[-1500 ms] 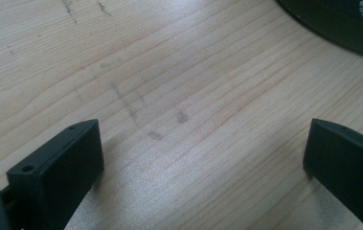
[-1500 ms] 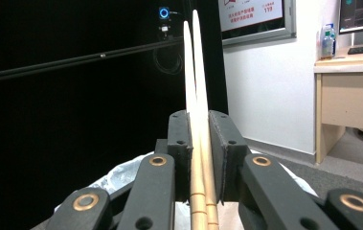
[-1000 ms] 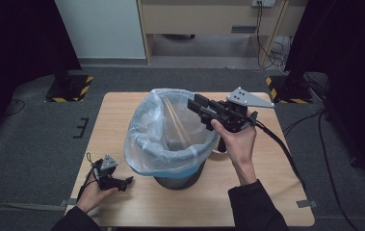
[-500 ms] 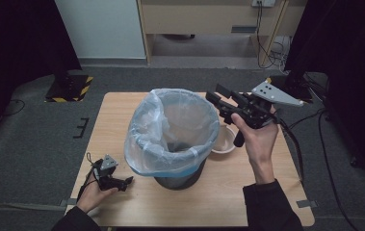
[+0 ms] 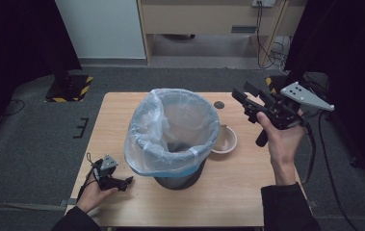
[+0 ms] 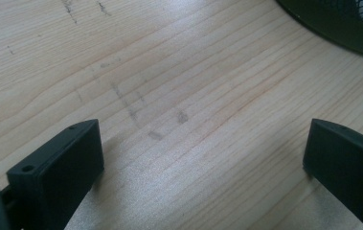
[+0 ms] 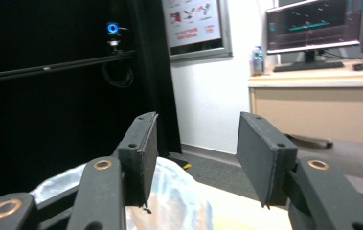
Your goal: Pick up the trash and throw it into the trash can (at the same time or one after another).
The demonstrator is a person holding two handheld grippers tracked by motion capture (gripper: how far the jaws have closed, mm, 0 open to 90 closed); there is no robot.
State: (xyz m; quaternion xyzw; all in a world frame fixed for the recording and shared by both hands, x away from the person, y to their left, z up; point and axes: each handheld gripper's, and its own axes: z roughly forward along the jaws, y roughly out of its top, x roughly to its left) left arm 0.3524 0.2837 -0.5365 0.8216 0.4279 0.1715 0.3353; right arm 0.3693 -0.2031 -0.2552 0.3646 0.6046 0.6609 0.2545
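jaws apart and empty, the right gripper [image 5: 242, 98] has withdrawn from the lined bin [image 5: 173, 132]; left gripper [image 5: 122, 182] rests, jaws apart.

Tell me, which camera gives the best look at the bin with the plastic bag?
The high view: the whole bin and its open mouth show. The right gripper view catches just the bag's top; the left gripper view only the dark base edge.

light wooden table [image 5: 247, 192] with visible grain. on it: a dark bin [image 5: 177, 178] lined with a clear bag, centre; a small pale bowl [image 5: 224, 140] just beside the bin; a small dark round disc [image 5: 219, 104] near the far edge.
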